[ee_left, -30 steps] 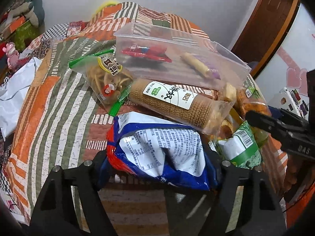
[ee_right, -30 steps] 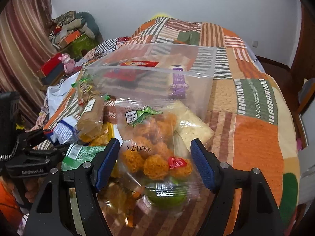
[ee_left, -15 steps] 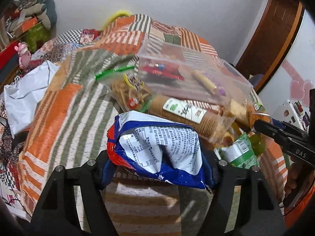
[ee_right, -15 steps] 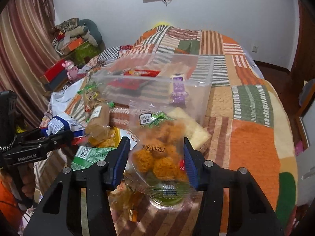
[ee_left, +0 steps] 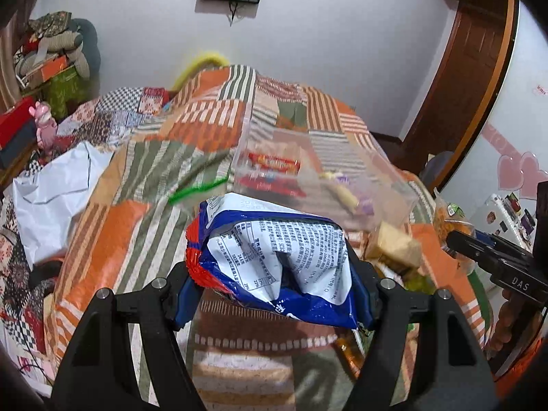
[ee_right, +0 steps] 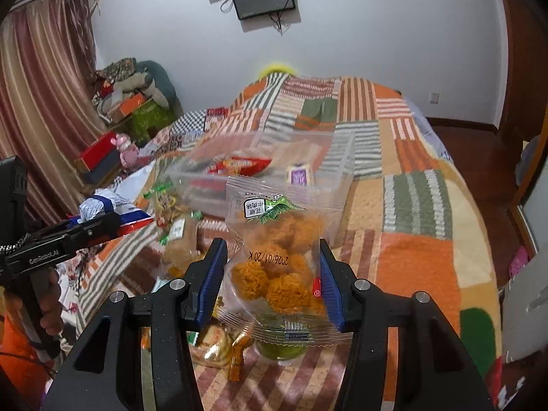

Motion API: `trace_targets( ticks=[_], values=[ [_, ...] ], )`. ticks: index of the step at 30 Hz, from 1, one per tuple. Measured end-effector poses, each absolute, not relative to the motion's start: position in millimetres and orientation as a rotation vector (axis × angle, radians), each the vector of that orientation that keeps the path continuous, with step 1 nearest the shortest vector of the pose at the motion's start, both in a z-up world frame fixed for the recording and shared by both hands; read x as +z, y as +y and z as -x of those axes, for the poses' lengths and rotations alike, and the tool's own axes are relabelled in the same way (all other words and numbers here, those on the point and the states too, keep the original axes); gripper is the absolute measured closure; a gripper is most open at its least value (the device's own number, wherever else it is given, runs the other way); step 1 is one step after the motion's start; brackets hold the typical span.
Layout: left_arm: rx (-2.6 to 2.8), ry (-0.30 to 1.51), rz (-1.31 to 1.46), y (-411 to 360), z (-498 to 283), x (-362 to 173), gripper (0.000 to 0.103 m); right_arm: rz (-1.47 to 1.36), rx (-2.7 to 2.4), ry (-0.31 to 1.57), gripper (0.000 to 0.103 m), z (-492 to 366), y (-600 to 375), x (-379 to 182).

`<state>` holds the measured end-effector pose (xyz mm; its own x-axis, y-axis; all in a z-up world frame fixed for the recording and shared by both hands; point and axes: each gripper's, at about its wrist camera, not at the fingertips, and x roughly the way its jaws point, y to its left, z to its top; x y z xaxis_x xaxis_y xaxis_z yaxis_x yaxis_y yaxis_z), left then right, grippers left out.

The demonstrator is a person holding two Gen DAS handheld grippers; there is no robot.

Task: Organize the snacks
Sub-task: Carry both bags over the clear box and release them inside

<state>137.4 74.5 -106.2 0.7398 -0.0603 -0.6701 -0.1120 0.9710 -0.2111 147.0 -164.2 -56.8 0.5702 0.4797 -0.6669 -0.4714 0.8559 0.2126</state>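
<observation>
Two packets held, one per gripper. Left gripper (ee_left: 275, 284) jaws clamped on blue-and-white snack bag (ee_left: 274, 253), bag bulging between jaws, clear of bed (ee_left: 102, 236). Right gripper (ee_right: 270, 274) jaws pressed on clear bag of orange puffs (ee_right: 274, 260), bag upright between jaws, sealed top above. Clear bin (ee_right: 260, 164) beyond both jaws, on bed. Judged light, soft, crinkly film, slippery; contents brittle, crushable. Best hold: across body near sealed edge, modest squeeze, bag kept upright.
</observation>
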Motion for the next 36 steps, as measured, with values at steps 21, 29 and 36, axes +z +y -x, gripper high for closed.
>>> trace_targets(
  ticks=[21,29,36],
  values=[
    [-0.034,0.664,0.188,59,-208,-75,0.032,-0.051,0.542,0.659,0.055,-190,-159,-27],
    [-0.047,0.699,0.171,52,-243,-85,0.032,-0.024,0.542,0.673,0.055,-210,-147,-38],
    [-0.059,0.737,0.158,43,-267,-99,0.032,0.009,0.541,0.71,0.055,-230,-136,-52]
  ],
)
